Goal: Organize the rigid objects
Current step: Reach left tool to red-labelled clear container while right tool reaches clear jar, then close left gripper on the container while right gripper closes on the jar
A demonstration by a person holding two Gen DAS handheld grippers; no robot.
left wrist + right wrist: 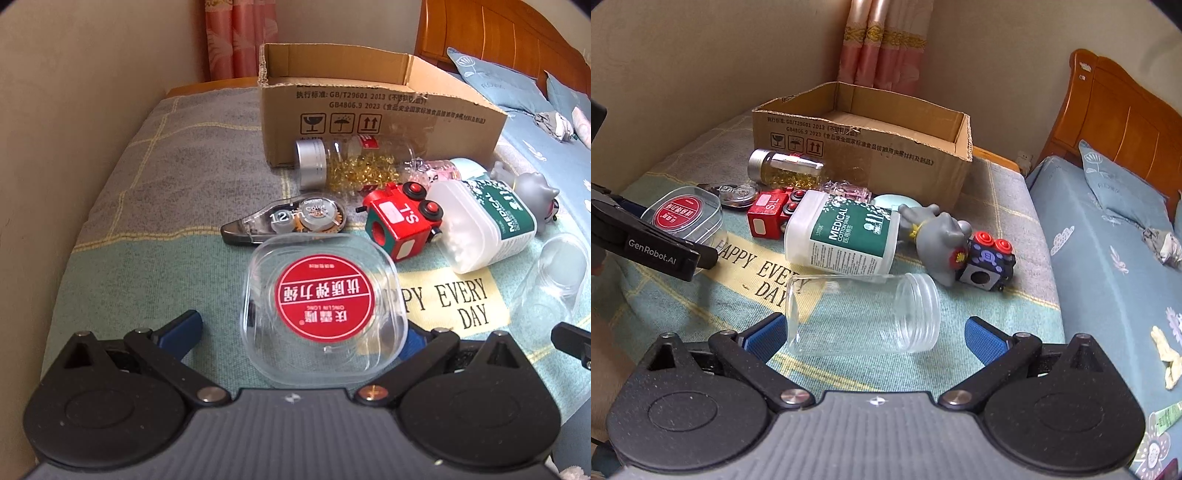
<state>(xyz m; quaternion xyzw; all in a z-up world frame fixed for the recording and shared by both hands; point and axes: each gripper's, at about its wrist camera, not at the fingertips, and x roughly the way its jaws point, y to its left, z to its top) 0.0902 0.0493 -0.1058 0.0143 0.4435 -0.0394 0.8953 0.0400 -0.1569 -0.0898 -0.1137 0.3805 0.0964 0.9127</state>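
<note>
- The clear square case with the red round label (323,301) sits at the lower centre of the left wrist view, between the spread fingers of the left gripper (299,332); whether the pads touch its sides I cannot tell.
- It looks light, stiff and slick-walled, likely to skid or flex; a hold across two opposite flat sides seems safest.
- The empty clear jar (864,314) lies on its side at the lower centre of the right wrist view, mouth to the right, between the wide-apart blue pads of the right gripper (875,338).
- It may roll and looks fragile if glass; gripping across the body, not the threaded rim, seems best.
- Beyond lie the medical cotton swab tub (846,236), red toy train (402,221), correction tape (291,221) and pin bottle (351,162).
- The open cardboard box (871,122) stands at the upper centre, its inside bare where visible; the clutter lies between it and the grippers, so lifting over looks clearer.
</note>
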